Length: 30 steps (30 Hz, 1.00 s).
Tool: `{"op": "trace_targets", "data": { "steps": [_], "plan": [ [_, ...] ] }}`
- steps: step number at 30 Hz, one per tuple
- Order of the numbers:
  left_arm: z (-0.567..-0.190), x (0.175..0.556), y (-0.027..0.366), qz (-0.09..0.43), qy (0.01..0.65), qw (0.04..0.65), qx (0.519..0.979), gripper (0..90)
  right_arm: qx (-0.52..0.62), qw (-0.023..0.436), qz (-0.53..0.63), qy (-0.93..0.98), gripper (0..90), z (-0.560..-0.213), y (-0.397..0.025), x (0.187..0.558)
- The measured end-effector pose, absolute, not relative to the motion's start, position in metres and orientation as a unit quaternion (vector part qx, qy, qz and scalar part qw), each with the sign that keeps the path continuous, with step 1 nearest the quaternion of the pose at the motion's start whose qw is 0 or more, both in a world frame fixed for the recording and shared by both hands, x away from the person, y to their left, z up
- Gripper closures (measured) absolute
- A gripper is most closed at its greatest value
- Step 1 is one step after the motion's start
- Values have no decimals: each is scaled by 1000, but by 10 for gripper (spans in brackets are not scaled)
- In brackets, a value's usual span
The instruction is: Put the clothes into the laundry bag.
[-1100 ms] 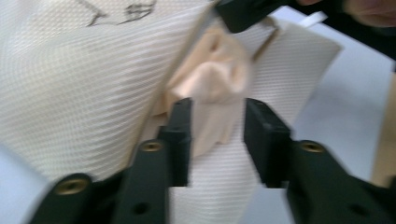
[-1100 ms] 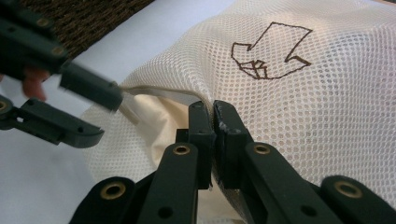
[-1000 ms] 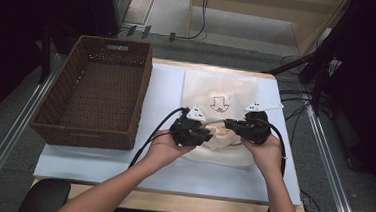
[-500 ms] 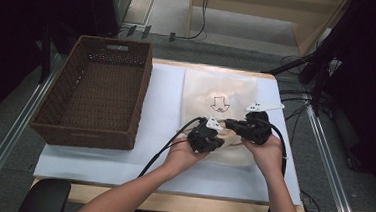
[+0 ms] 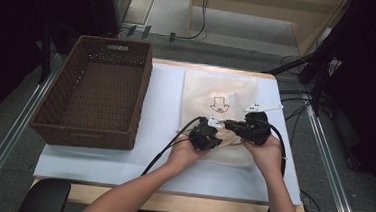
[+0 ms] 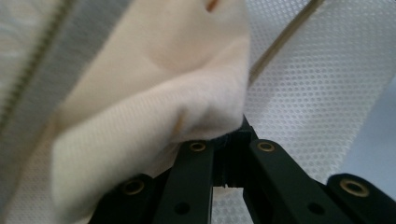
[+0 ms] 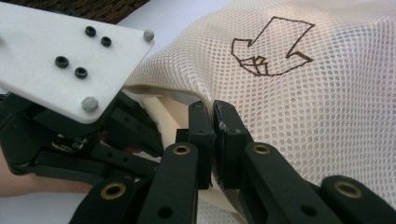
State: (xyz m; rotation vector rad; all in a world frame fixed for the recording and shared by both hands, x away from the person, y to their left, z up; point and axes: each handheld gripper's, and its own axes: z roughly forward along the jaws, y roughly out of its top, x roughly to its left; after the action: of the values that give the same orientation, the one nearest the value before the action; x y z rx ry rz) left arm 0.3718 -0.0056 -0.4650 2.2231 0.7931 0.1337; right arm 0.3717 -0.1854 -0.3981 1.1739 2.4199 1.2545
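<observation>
A cream mesh bag point(image 5: 217, 88) printed with a brown arrow point(image 7: 271, 46) lies flat on the white table cover. My right gripper point(image 5: 231, 124) comes in from the right, its jaws shut on the bag's lifted edge point(image 7: 213, 112). My left gripper point(image 5: 213, 134) sits close beside it at the bag's near left edge. In the left gripper view its jaws point(image 6: 228, 137) pinch a bunched cream cloth point(image 6: 154, 107), with the mesh bag point(image 6: 317, 93) behind and a zipper point(image 6: 28, 79) at the left. The left gripper's white plate point(image 7: 65, 56) sits just left of the right jaws.
A brown wicker basket point(image 5: 91, 94) stands at the table's left, holding nothing visible. The white table cover point(image 5: 161, 94) lies bare between basket and bag. Cables trail from both grippers toward the near edge; more cables lie on the floor to the right.
My left gripper has moved right along the bag's near edge, closing up to the right gripper. The right gripper has stayed in place on the bag's edge.
</observation>
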Motion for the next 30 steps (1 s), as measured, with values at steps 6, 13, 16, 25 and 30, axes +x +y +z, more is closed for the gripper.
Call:
{"op": "trace_targets", "data": {
  "steps": [6, 13, 16, 25, 30],
  "plan": [
    [-464, 376, -6, 61, 324, 376, 866, 900, 392, 82, 417, 816, 877, -400, -186, 371],
    [-466, 384, -7, 62, 341, 369, 862, 900, 390, 79, 405, 823, 877, -405, -186, 372],
    [-465, 387, -9, 68, 341, 360, 866, 900, 390, 77, 403, 824, 877, -406, -185, 373],
    [-463, 400, -13, 68, 357, 353, 862, 900, 388, 71, 400, 827, 878, -408, -184, 373],
    [-464, 406, -14, 73, 363, 352, 860, 900, 390, 68, 398, 827, 878, -410, -182, 374]
  ]
}}
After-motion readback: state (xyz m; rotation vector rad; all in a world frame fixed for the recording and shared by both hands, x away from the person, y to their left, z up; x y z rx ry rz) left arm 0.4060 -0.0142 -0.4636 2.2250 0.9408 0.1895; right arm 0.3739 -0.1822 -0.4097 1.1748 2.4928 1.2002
